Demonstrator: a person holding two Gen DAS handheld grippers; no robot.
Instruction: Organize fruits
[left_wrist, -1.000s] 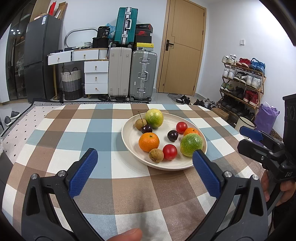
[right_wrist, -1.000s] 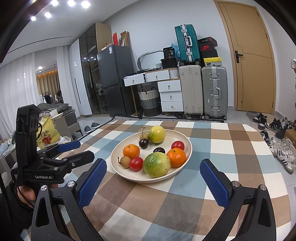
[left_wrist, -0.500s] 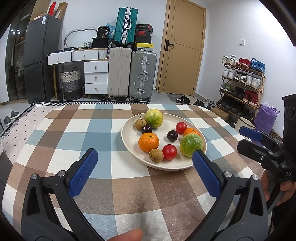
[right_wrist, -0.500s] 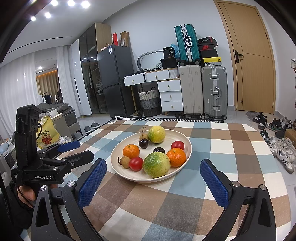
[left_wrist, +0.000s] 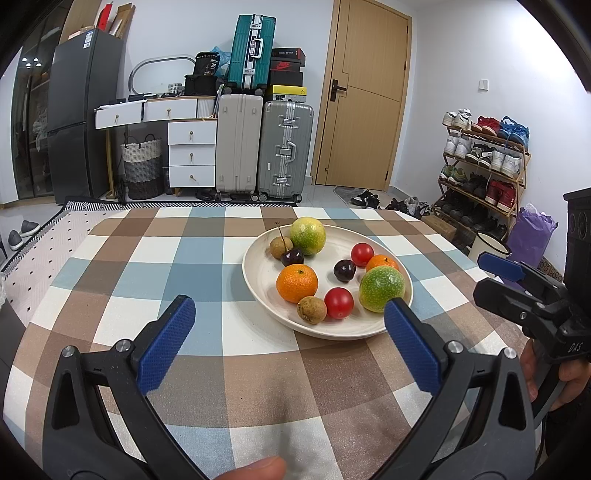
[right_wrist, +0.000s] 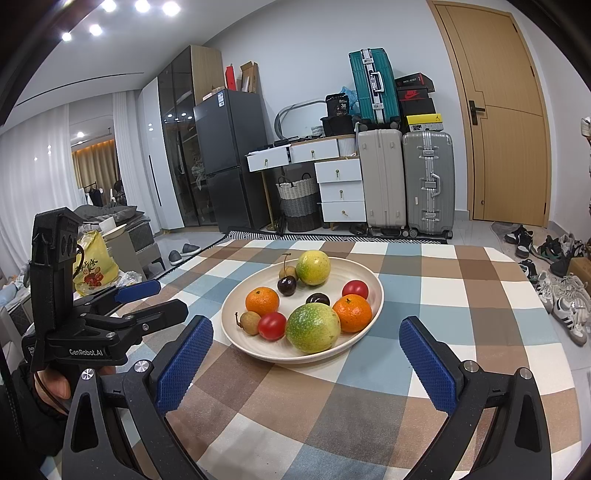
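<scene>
Left tongs: released, empty, above the table.
Right tongs: released, empty.
Fruits: all on the plate.
Left view only: shoe rack.
Right view only: yellow bag.

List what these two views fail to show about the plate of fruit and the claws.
- Plate near rim: in the left wrist view, the left claw's right finger covers part of it.
- Far orange: left wrist view, lower half hidden behind the near green fruit.
- Right claw: left wrist view, seen side-on, so its opening is unreadable there.
- Fruit undersides: hidden in both views.
</scene>
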